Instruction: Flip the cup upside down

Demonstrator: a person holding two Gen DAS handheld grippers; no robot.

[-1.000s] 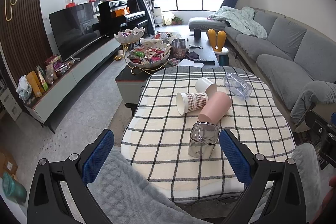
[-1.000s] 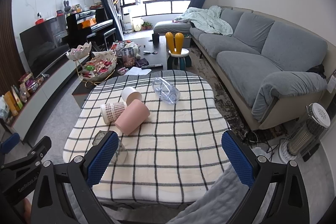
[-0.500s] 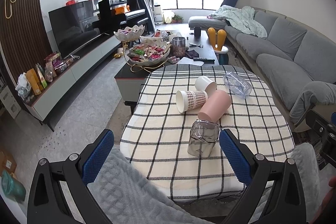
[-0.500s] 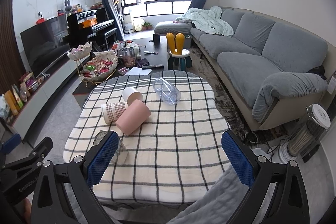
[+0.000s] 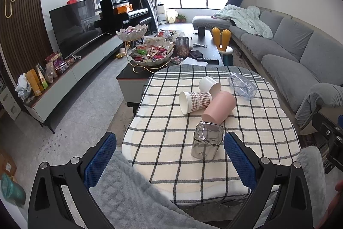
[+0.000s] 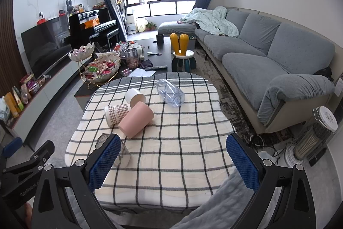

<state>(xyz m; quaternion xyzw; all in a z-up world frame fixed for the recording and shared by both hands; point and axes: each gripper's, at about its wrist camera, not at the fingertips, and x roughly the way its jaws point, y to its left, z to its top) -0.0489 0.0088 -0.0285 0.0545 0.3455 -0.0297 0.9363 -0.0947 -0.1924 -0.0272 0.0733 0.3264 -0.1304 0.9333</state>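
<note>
Left wrist view, left to right. The left gripper fills the lower frame, its blue-padded fingers spread wide and holding nothing. Between them, toward the right finger in the lower centre, a smoky glass cup stands mouth down on the checked tablecloth, apparently already inverted. Above it at frame centre lie a plaid paper cup on its side with its mouth facing left, a white cup tipped over behind it, and a pink cup on its side; the plaid and pink cups look to be touching. A clear plastic cup lies on its side at centre right, apart from the cluster.

Right wrist view, left to right. The right gripper is likewise spread and empty in the lower frame. Its left finger partly hides the glass cup at lower left.

Judged risks. The remaining cups lie on their sides and would roll under a glancing touch; the pink one, pressed against its neighbour, could knock the plaid cup out of place. A gripper reaching past the glass cup could clip and topple it. The soft cloth may bunch under a dragged rim, and the thin clear cup may deform or slip from a hard pinch.
</note>
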